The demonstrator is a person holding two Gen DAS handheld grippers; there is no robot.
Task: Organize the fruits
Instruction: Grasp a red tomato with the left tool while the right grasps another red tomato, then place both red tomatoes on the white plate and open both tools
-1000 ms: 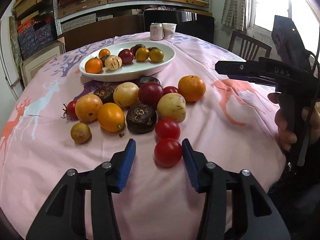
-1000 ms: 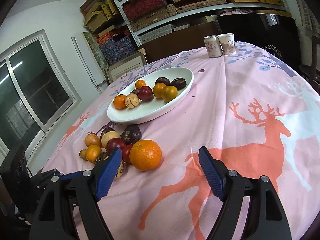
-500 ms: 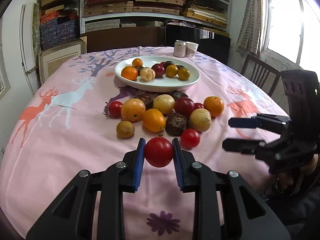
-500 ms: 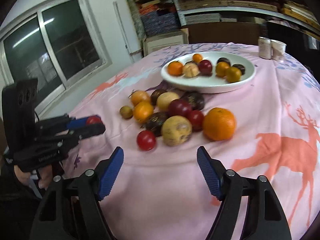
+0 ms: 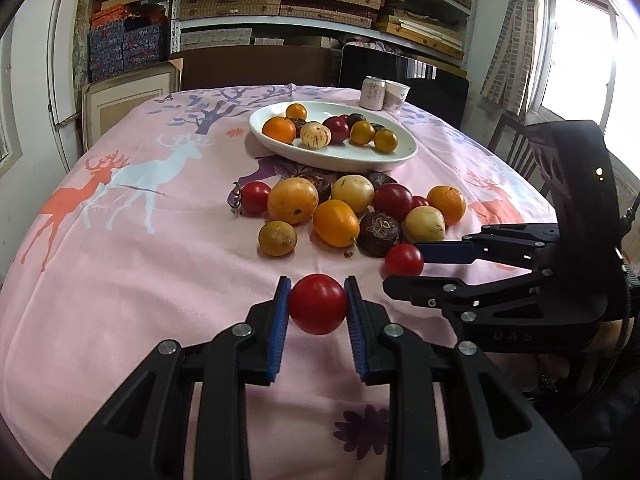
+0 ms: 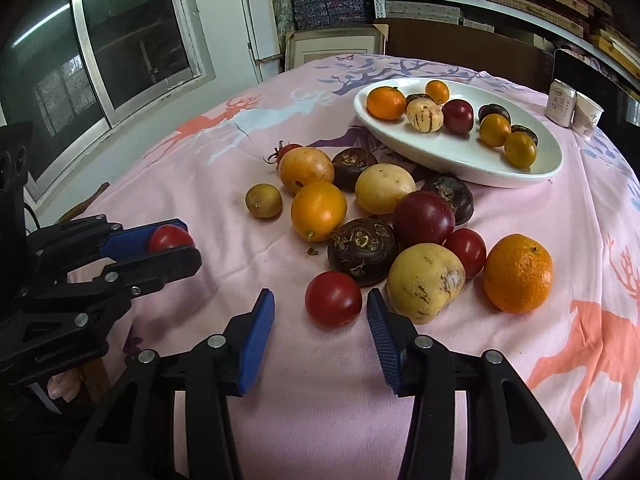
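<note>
Fruits: a loose heap lies on the pink cloth near the middle of the worktop, just in front of the white dish, which holds more fruit.
Held tomato: a red tomato is clamped between the blue pads of the left hand-held gripper, lifted clear of the cloth, near the front edge.
Left hand-held gripper: shut tight on that tomato.
Right hand-held gripper: jaws apart but just been closing, with another red tomato between them on the cloth; the right pad is just beside it, the left pad apart from it.
Crowding: a yellow fruit sits just right of that pad, a dark fruit just behind the tomato.
Open room: bare cloth left of the heap, out to the worktop's rounded edge.
Far edge: a can and a cup stand behind the dish.
</note>
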